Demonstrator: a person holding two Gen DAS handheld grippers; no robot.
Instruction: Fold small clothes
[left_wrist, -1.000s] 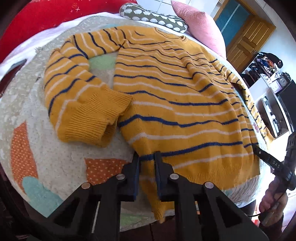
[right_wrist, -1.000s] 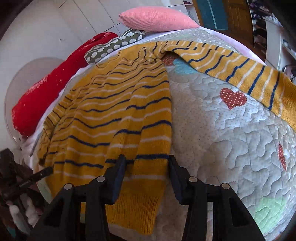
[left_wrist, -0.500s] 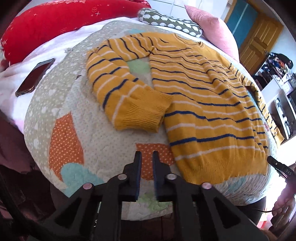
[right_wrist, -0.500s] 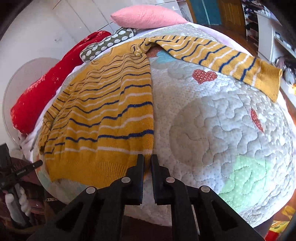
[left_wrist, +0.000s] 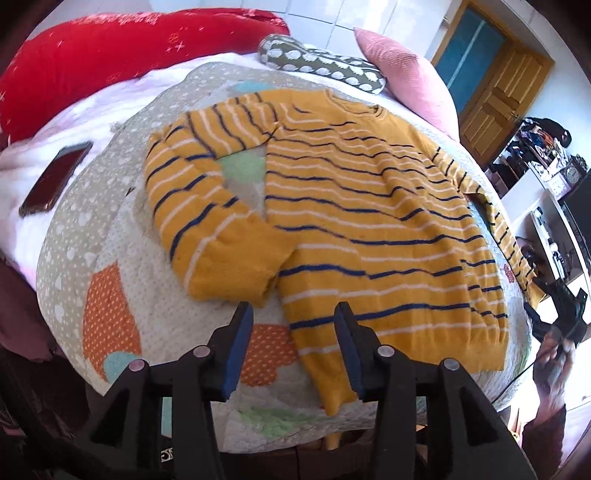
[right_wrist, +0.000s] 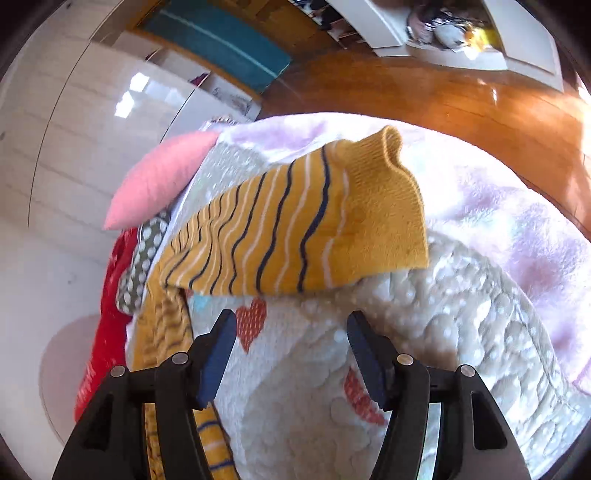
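Note:
A yellow sweater (left_wrist: 369, 221) with navy and white stripes lies flat on the patchwork quilt (left_wrist: 110, 258). Its left sleeve (left_wrist: 207, 206) is folded inward, with the cuff beside the body. My left gripper (left_wrist: 293, 317) hovers over the near hem corner. Its jaws are opening and the pads are clear of the knit. In the right wrist view, the right sleeve (right_wrist: 295, 229) stretches across the quilt (right_wrist: 443, 314), and its ribbed cuff (right_wrist: 384, 206) points away. My right gripper (right_wrist: 290, 328) sits just short of that sleeve, jaws opening, with only quilt between them.
A dark phone (left_wrist: 55, 177) lies on the left of the bed. A red bolster (left_wrist: 110, 55), a dotted cushion (left_wrist: 325, 70) and a pink pillow (left_wrist: 406, 81) line the far side. A hand (left_wrist: 554, 350) shows at the right edge, and wooden floor (right_wrist: 443, 96) lies beyond the bed.
The left gripper let go of the hem, rose back from it and opened. The right gripper closed at the hem's right corner, then swung right with a roll to face the right sleeve, and opened.

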